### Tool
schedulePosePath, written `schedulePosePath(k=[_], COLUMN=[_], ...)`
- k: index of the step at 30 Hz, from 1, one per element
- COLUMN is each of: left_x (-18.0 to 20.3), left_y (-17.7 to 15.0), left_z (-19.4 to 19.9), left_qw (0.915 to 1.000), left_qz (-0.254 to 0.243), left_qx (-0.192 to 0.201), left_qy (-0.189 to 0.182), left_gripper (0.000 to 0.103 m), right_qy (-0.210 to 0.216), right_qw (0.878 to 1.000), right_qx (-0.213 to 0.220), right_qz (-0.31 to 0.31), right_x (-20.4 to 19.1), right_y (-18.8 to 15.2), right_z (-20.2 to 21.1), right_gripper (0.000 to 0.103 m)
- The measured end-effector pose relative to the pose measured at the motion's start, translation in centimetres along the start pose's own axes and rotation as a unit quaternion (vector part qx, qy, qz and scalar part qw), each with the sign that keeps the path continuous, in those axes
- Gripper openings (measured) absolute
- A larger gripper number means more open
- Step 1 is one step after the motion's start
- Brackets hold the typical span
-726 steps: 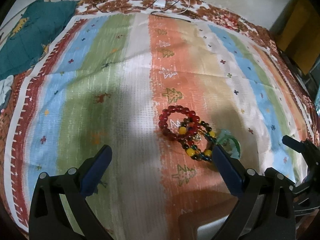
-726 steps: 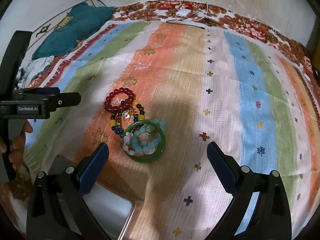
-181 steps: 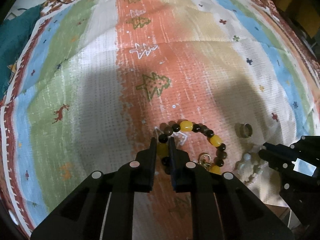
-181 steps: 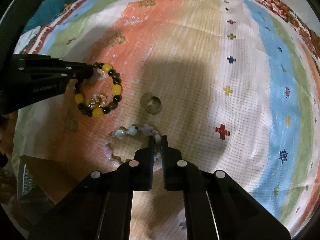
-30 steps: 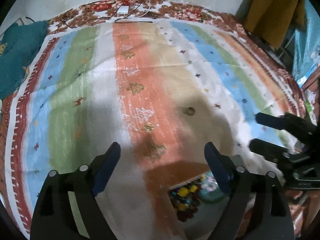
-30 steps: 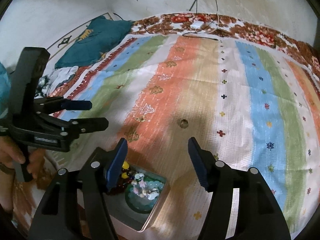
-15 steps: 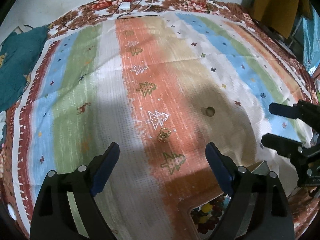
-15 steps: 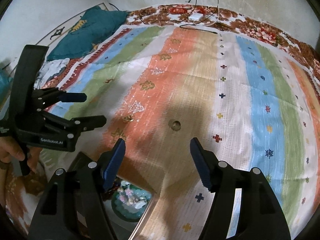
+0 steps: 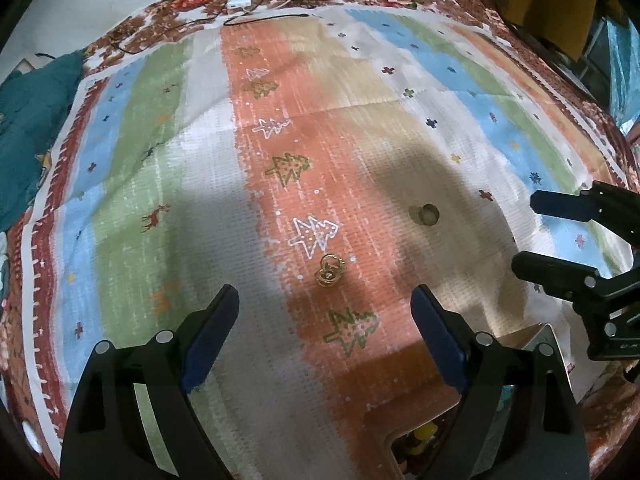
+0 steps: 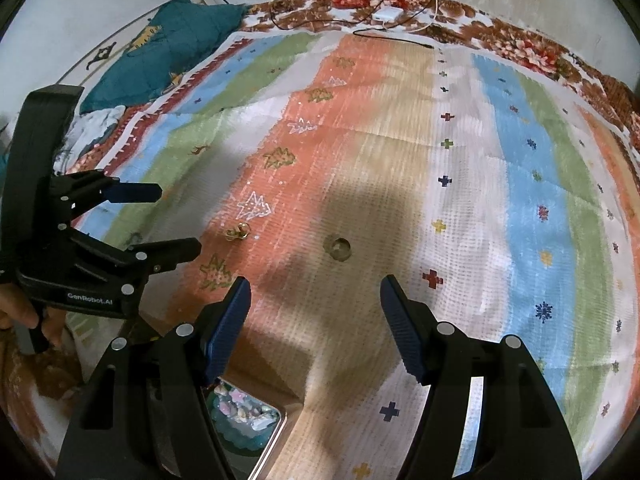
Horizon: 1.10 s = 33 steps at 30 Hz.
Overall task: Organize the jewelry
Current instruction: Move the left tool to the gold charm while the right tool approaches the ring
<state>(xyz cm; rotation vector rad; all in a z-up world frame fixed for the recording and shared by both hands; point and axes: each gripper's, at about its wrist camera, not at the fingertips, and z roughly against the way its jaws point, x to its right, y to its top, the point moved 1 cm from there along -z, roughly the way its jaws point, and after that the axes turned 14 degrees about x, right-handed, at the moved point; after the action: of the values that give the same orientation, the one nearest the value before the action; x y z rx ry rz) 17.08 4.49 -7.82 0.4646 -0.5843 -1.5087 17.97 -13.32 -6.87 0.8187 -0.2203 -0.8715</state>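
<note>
Two small pieces are left on the striped cloth (image 9: 200, 208). Nearest, the box (image 10: 276, 416) already holds beads. The left gripper (image 9: 324, 312) and right gripper (image 10: 316, 304) both stand wide apart with nothing in them. Just past them lies the gold charm (image 9: 330, 270), and farther off the ring (image 9: 428, 214). Both probably go in the box.

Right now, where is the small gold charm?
In the left wrist view the gold charm lies on the orange stripe just below the white tree motif, ahead of the open left gripper, with the ring to its right.
</note>
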Motion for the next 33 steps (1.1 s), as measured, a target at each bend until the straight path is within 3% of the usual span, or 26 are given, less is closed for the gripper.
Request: schedulePosePath(k=[12,15,33], left_x=[-0.2,-0.2,-0.1], left_y=[-0.1,-0.1,0.1], left_z=[-2.3,-2.8,-5.4], left_qw=[0.9987,0.998,0.9964], left_qz=[0.022,0.022,-0.001], left_qx=[-0.035,-0.046,-0.075], left_qy=[-0.03,-0.037,-0.04], left_gripper=[0.081,0.073,0.06], right_qy=[0.007,0.008,-0.002], right_qw=[0.999,0.999,0.998], right_qx=[-0.027,-0.033,-0.059], right_qz=[-0.018,-0.021,-0.026], right_x=[0.9,1.1,2.0], right_y=[0.3,0.3,0.6], right_z=[-2.2,-2.9,-6.5], right_gripper=[0.067,0.067,0.067])
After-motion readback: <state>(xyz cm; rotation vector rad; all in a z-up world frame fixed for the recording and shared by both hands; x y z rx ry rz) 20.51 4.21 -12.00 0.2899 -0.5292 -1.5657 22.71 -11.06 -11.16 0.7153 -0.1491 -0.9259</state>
